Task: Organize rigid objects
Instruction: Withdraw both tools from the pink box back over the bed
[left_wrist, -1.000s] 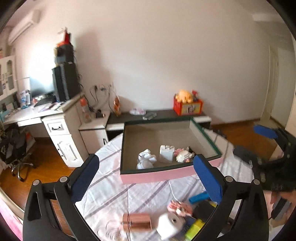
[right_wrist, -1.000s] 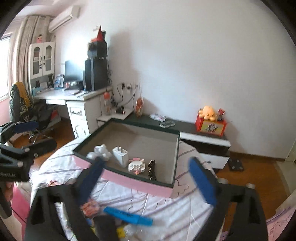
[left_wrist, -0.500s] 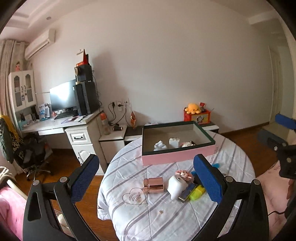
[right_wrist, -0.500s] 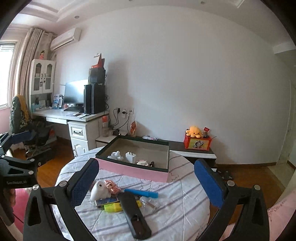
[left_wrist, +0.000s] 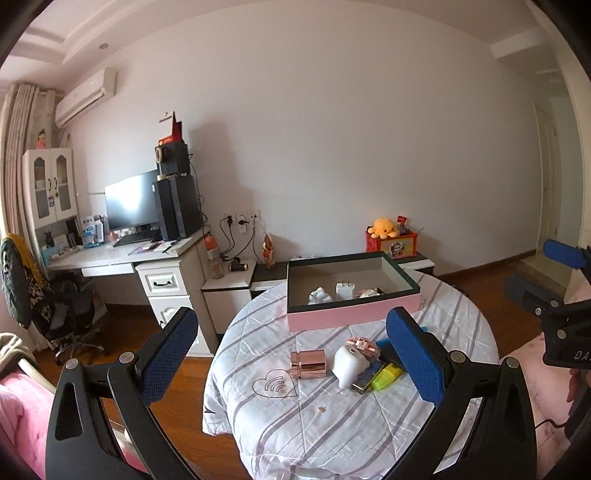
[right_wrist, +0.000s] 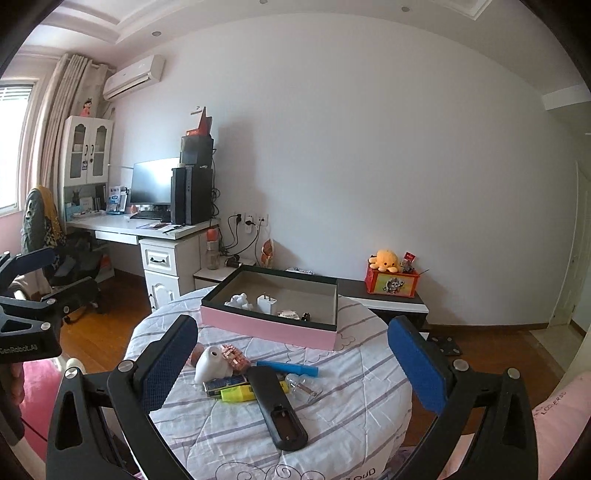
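Note:
A pink box (left_wrist: 351, 314) (right_wrist: 266, 326) with a dark rim sits at the far side of the round table (left_wrist: 295, 417) (right_wrist: 354, 376); a white charger (left_wrist: 344, 290) (right_wrist: 266, 303) and small figures lie inside. In front of it lie a rose-gold cylinder (left_wrist: 308, 364), a white rounded object (left_wrist: 349, 365) (right_wrist: 211, 363), a pink block toy (right_wrist: 233, 357), a yellow marker (right_wrist: 236, 396), a blue pen (right_wrist: 287, 368) and a black remote (right_wrist: 275, 406). My left gripper (left_wrist: 291, 363) and right gripper (right_wrist: 293, 363) are both open and empty, held back from the table.
A white desk (right_wrist: 147, 229) with monitor and computer tower stands at the left, an office chair (left_wrist: 62, 314) beside it. A low cabinet with a red box and yellow plush (right_wrist: 388, 275) runs along the wall. Wooden floor surrounds the table.
Both grippers have pulled far back and up from the box; the whole table and room have come into view. Both stay open and empty.

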